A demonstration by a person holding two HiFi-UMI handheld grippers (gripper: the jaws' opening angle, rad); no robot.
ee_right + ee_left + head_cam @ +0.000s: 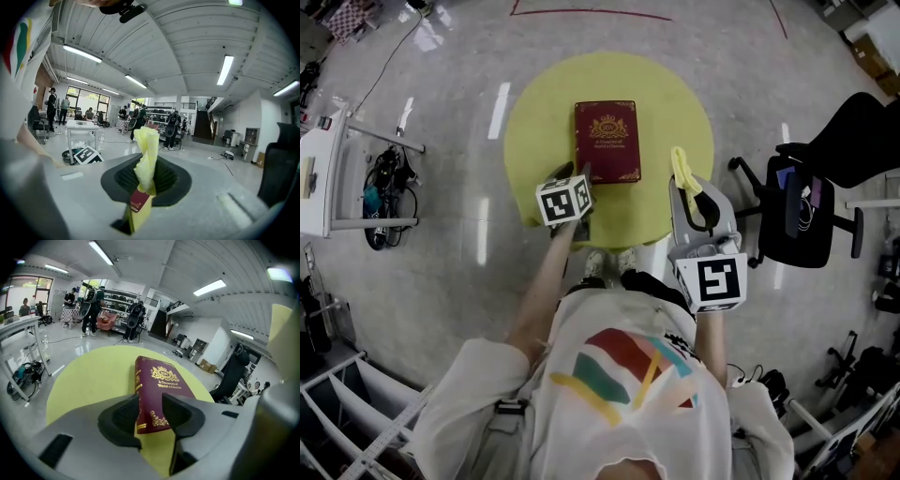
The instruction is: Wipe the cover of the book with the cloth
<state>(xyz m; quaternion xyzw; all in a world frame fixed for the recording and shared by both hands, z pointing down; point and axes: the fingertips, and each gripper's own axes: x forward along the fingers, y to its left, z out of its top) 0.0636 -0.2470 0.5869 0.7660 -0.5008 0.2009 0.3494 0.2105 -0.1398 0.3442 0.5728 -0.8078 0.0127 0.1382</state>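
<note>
A maroon book [607, 141] with gold print lies flat, cover up, in the middle of the round yellow table [544, 103]. My left gripper [579, 176] sits at the book's near left corner. In the left gripper view the book [161, 390] shows in the gap of that gripper [150, 411]; the jaws stand a little apart, over the spine corner. My right gripper [689, 190] hovers at the table's right edge, right of the book, shut on a yellow cloth [682, 169]. In the right gripper view the cloth [147, 150] sticks up, bunched, from that gripper [147, 180].
A black office chair [825, 178] stands close to the table's right side. A white desk [323, 173] with cables [384, 187] under it is off to the left. Several people [91, 310] stand far back in the hall.
</note>
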